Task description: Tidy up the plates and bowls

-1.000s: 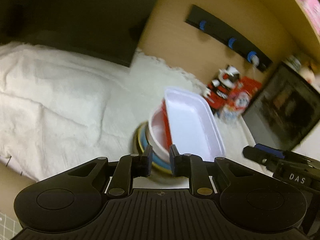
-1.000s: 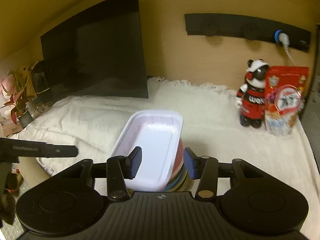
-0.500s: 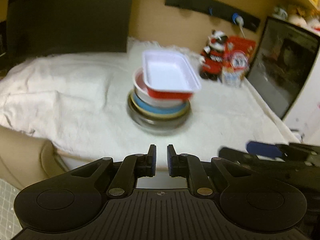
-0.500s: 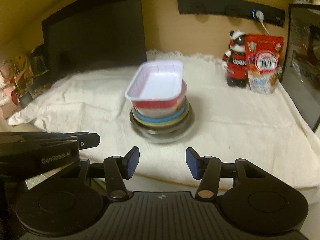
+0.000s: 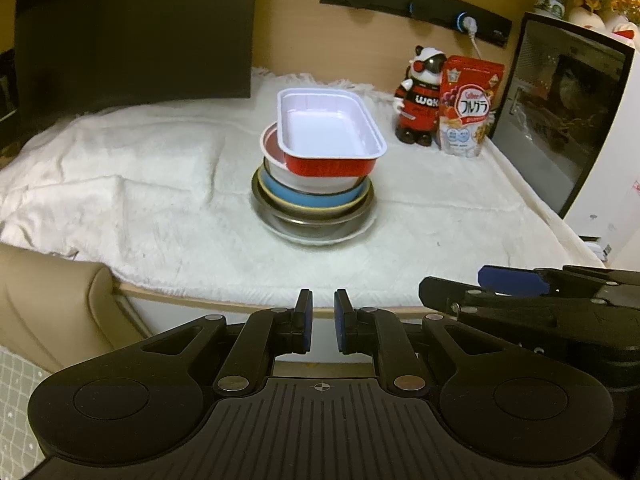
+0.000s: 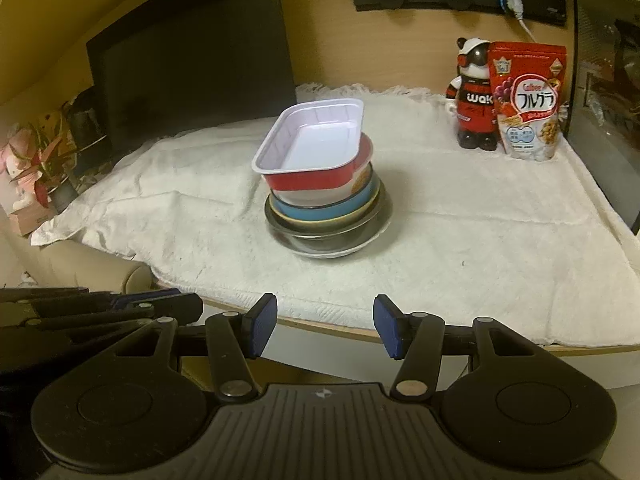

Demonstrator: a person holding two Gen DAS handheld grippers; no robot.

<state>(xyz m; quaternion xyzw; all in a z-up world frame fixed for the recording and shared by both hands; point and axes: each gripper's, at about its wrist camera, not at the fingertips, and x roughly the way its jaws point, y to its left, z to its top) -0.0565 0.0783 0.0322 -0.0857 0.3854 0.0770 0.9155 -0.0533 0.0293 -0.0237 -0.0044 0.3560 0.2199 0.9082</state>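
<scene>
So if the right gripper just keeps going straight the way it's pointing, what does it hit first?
Probably the near edge of the white cloth, then the stack of bowls behind it. The right gripper, jaws opening and empty, is short of the table; depth is uncertain.

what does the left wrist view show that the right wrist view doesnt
Only the left wrist view: shelf ornaments at top right and a beige seat at lower left.
Only the right wrist view: a red-leaved plant at far left.
Both: the stack of dishes topped by a red tray, the bear figure, the cereal bag and the white cloth.
</scene>
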